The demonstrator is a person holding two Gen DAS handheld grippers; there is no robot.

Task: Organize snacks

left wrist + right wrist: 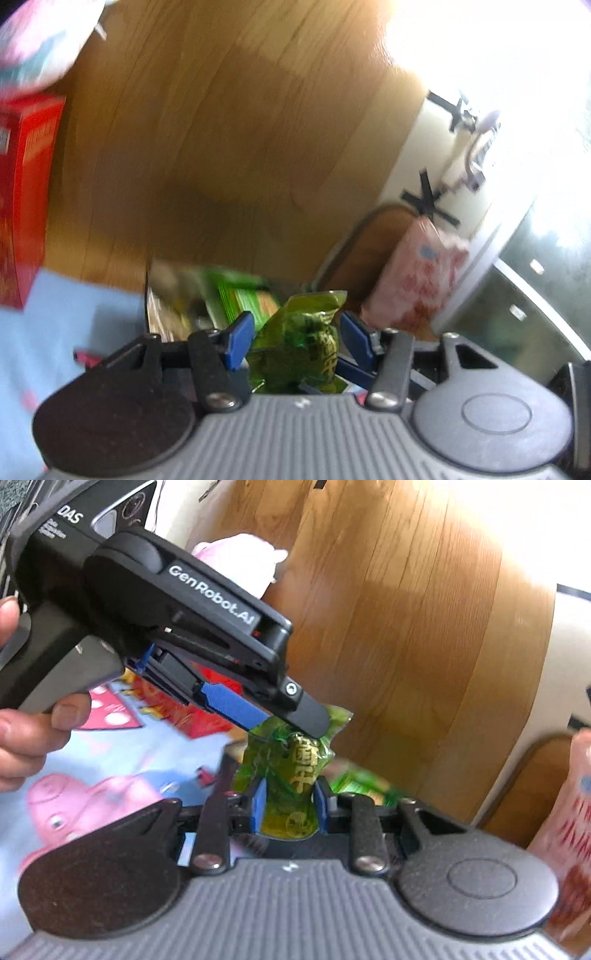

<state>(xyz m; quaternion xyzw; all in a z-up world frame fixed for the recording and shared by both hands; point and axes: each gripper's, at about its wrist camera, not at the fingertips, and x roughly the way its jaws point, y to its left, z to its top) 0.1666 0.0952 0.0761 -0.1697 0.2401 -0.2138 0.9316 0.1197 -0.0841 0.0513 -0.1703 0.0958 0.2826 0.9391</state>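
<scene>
While the wood floor (221,129) fills the far part of both views, a light blue mat (74,321) with pink cartoon prints covers the near left. A red box (22,206) stands at the far left edge of the left wrist view. A pink pack (417,280) leans upright at the right, against a wood-bottomed tray (373,251) with a grey rim. A green pack (243,299) lies blurred in a dark-rimmed box just beyond the grippers.

The green pouch (291,786), translucent with gold print, sits between both tools, off the mat, held in the air. The right gripper (290,806) pinches its near lower end: blue pads (258,808) press in on both sides of it. The left gripper (293,336) comes in from the upper left in the right wrist view, gripped by a hand (26,734), and its finger (306,716) and blue pad clamp the pouch's far top edge. In the left wrist view the pouch fills the gap between its blue pads, crumpled, touching both. So both grippers are closed on the same pouch, one at each end, with the pouch stretched upright between them.
</scene>
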